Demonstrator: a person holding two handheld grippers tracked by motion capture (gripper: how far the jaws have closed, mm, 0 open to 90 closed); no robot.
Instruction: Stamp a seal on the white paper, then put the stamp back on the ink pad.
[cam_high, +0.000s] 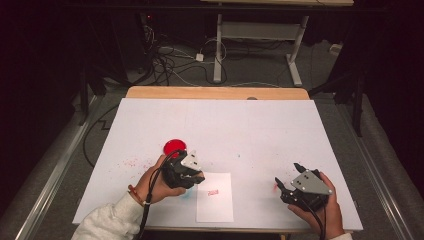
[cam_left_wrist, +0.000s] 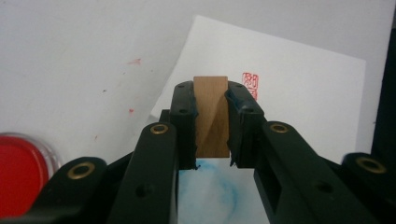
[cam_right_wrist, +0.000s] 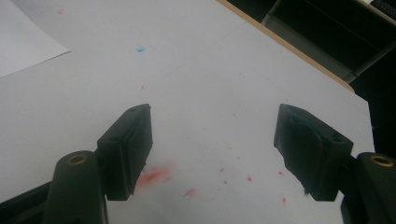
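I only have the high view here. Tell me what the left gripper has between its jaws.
Observer: In the left gripper view, the left gripper is shut on a small wooden stamp block, held upright.
Operator: Report what the red mark on the paper is.
Observer: Close up, the red mark is a rectangular seal imprint with characters, on the sheet of paper just beyond the block.
Operator: Now check the right gripper.
Observer: The right gripper view shows the right gripper open with nothing between its jaws, above a smeared red ink stain on the table cover.
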